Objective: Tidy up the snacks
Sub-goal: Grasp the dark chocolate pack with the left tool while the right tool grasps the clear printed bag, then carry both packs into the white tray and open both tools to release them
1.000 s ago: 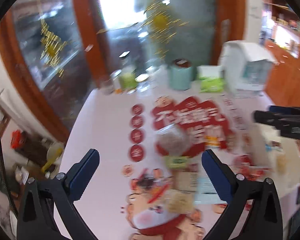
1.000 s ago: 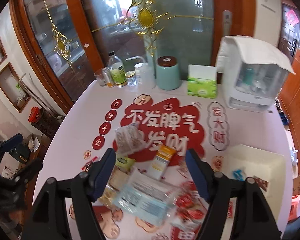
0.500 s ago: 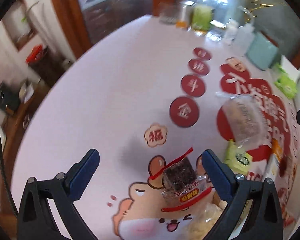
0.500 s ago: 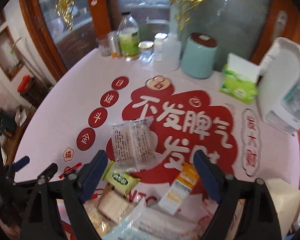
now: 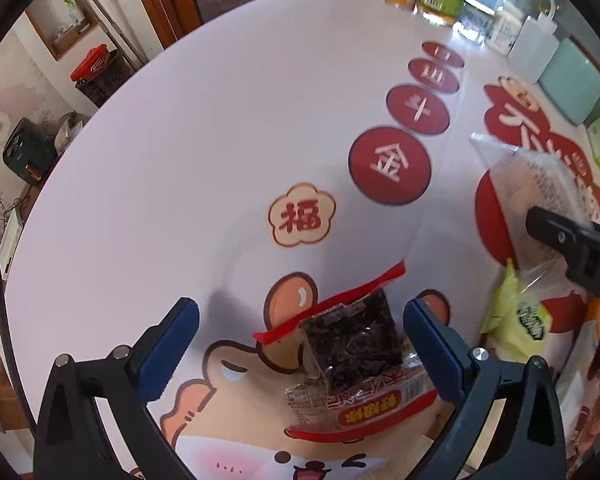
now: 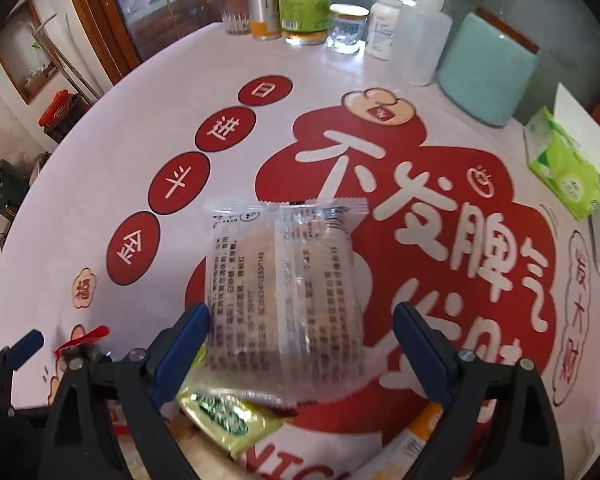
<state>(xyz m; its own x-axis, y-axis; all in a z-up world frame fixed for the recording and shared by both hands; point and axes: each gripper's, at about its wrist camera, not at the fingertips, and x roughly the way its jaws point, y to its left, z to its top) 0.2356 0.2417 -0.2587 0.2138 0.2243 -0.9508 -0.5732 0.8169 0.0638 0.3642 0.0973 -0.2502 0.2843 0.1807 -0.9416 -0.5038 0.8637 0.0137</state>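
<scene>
While left hand-held gripper [image 5: 300, 348] gapes over dark snack packet [image 5: 354, 344], right hand-held gripper [image 6: 300, 344] gapes over clear packet [image 6: 284, 280].

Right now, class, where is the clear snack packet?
In the right wrist view, the clear snack packet lies on the tablecloth between the open right tool's fingers, overlapping the green packet.

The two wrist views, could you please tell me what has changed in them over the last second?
Both grippers have dropped toward the table and tipped downward. The left gripper now straddles the dark snack packet with red edges; the right gripper straddles the clear wrapped snack, its jaws having just opened wider. Neither grips anything. The snacks and the jars at the back lie as before.
</scene>
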